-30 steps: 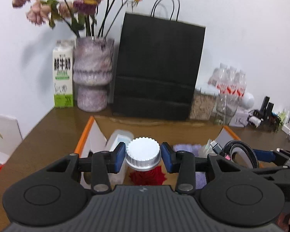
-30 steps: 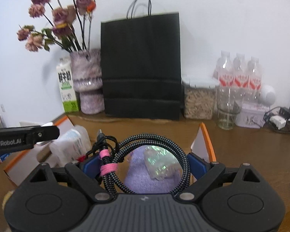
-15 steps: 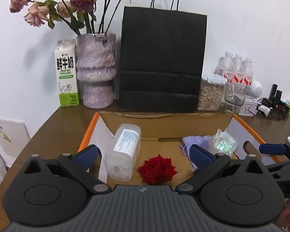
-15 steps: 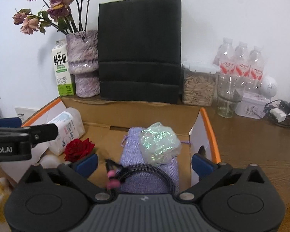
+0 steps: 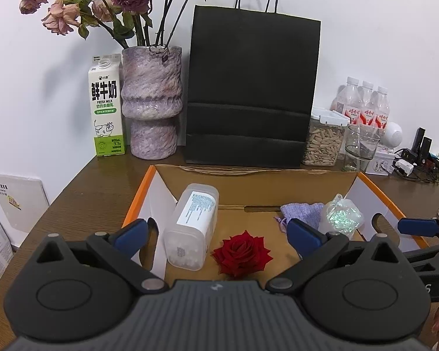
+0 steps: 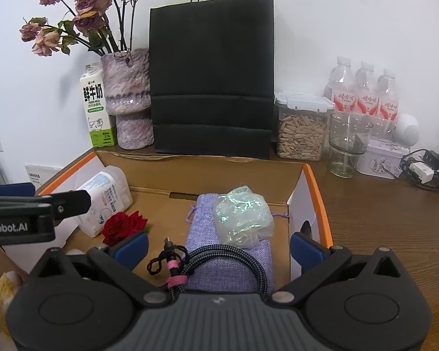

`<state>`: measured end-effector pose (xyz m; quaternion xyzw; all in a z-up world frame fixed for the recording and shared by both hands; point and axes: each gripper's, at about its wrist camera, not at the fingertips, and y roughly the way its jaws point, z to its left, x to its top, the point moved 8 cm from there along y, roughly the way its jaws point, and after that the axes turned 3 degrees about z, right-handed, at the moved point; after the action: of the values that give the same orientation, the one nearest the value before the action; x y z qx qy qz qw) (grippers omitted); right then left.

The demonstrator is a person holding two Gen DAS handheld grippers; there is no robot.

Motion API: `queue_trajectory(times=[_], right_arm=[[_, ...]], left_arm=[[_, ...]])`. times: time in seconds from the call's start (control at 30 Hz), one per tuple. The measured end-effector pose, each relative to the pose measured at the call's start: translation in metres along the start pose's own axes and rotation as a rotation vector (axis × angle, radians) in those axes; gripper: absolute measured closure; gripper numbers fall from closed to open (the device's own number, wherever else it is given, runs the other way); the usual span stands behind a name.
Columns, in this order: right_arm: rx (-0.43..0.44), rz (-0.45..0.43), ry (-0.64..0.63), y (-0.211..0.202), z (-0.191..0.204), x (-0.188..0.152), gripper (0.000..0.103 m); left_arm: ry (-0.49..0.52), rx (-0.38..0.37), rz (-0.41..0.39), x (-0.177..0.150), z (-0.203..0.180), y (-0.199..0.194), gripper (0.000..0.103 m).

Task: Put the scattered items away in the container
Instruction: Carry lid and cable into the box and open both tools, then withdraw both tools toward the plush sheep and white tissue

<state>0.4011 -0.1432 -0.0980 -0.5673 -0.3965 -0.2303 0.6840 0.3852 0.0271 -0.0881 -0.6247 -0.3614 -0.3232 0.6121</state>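
Inside the open cardboard box (image 5: 284, 187), which sits on the wooden table (image 5: 82, 201) in front of the black paper bag (image 5: 251, 87), the gathered items lie loose: from the left wrist view the white plastic jar (image 5: 191, 225) rests on its side at about ten o'clock of the red rose (image 5: 241, 254), with the lavender pouch (image 6: 228, 251) and the iridescent crinkled packet (image 6: 243, 215) over at two o'clock of the rose. The left gripper (image 5: 216, 235) hangs above the box with its jaws spread fully wide, having just been opening, and nothing is between them; the jar lies below them on the box floor. The right gripper (image 6: 218, 244) is likewise fully spread after opening, empty, and the coiled braided cable (image 6: 219, 261) lies beneath it on the near end of the pouch, at six o'clock of the packet. As for handling, the jar looks light, rigid and smooth, so a grip across its flat sides should hold better than one across its rounded end. The rose is soft and easily crushed and wants only a gentle pinch low on the bloom. The cable is limp and springy; its pink tie is probably the surest place to take it. The packet is slippery and yielding, while the pouch is soft cloth that bunches anywhere.
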Motion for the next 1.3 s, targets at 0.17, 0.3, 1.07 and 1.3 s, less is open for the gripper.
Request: queue_trajectory(times=[0.17, 0.3, 1.07, 1.3], right_arm=[[0.004, -0.011, -0.002, -0.007, 0.003, 0.003, 0.0], [0.014, -0.037, -0.013, -0.019, 0.008, 0.006, 0.0], [0.021, -0.07, -0.039, -0.09, 0.018, -0.033, 0.0], [0.008, -0.014, -0.039, -0.095, 0.012, -0.064, 0.0]], left_arm=[[-0.001, 0.01, -0.024, 0.004, 0.003, -0.009, 0.0], [0.004, 0.013, -0.052, 0.007, 0.002, -0.023, 0.0], [-0.005, 0.044, -0.026, -0.038, 0.014, -0.093, 0.0], [-0.002, 0.04, 0.032, -0.066, 0.015, -0.098, 0.0]])
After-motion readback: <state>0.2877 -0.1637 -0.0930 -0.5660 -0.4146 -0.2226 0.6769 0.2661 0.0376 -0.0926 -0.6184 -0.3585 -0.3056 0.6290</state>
